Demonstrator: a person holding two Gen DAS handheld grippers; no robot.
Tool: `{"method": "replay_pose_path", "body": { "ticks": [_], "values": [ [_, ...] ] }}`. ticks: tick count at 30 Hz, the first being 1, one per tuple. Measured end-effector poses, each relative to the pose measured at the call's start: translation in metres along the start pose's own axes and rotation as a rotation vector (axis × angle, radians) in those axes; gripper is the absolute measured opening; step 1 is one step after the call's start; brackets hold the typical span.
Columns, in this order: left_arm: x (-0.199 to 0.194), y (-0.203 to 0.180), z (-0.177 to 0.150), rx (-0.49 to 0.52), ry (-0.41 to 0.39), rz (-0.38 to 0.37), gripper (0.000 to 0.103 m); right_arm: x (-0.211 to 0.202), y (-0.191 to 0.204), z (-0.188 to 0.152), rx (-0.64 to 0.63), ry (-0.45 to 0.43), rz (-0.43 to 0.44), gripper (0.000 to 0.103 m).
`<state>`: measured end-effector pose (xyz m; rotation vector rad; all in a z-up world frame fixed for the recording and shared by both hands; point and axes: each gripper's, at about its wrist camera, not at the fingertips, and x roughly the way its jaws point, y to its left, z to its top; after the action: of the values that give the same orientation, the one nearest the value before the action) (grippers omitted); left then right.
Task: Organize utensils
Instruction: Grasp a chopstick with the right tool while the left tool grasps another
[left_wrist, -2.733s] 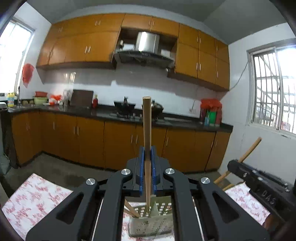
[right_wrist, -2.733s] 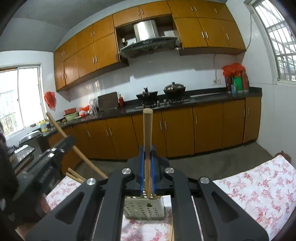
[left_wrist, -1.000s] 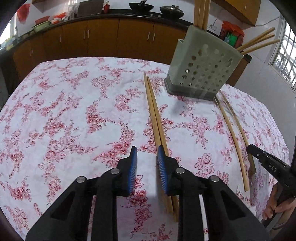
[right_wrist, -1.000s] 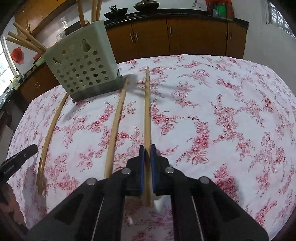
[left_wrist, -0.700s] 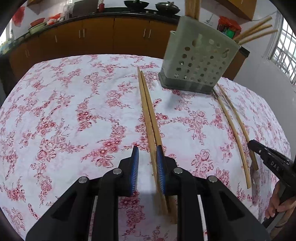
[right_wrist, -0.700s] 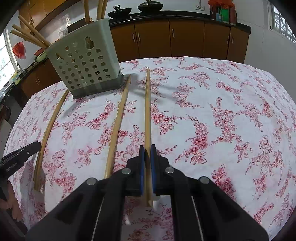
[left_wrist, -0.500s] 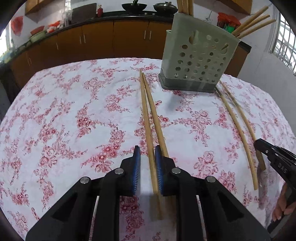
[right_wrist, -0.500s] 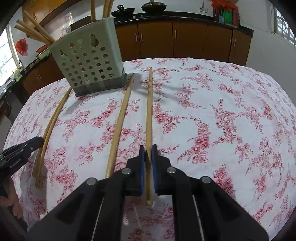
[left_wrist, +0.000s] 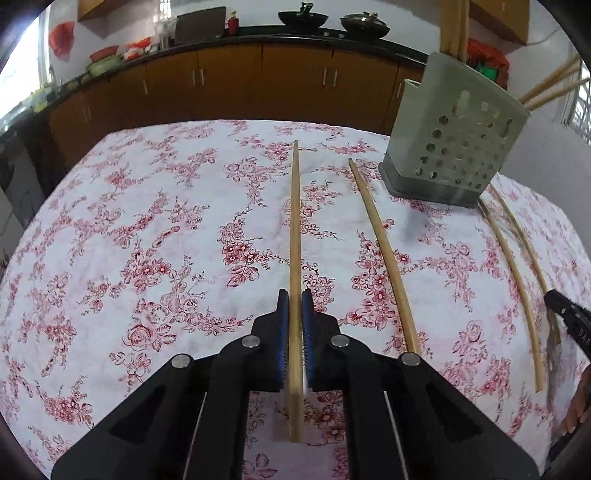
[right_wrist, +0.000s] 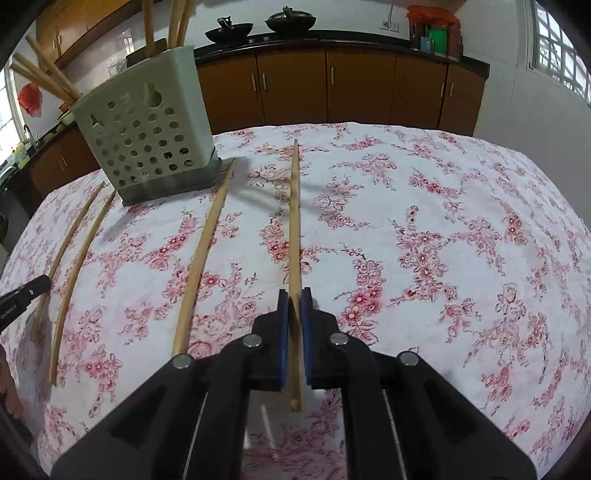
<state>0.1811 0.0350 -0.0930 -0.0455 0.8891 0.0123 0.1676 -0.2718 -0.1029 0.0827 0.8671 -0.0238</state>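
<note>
Grippers both clamped — left gripper (left_wrist: 295, 314) on chopstick (left_wrist: 294, 236), right gripper (right_wrist: 294, 310) on 2nd chopstick (right_wrist: 294, 221).

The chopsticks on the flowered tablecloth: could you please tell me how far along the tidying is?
Done: several chopsticks already stand in the perforated holder. In hand: the left gripper is shut on one chopstick and the right gripper on a second chopstick, neither yet in the holder. Left: those two, plus two loose chopsticks lying on the cloth between them, one either side of the holder.

Chopsticks (left_wrist: 453, 26) standing in the holder (left_wrist: 454, 133) run past the top edge.
</note>
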Motion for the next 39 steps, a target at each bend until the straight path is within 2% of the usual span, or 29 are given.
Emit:
{"method": "replay_pose_path", "body": {
  "ticks": [39],
  "values": [
    [-0.0034,0.0023,-0.0026,-0.007,0.0,-0.01,0.009,-0.0005,-0.001,0.0003,0.005,0.002,0.006,0.01]
  ]
}}
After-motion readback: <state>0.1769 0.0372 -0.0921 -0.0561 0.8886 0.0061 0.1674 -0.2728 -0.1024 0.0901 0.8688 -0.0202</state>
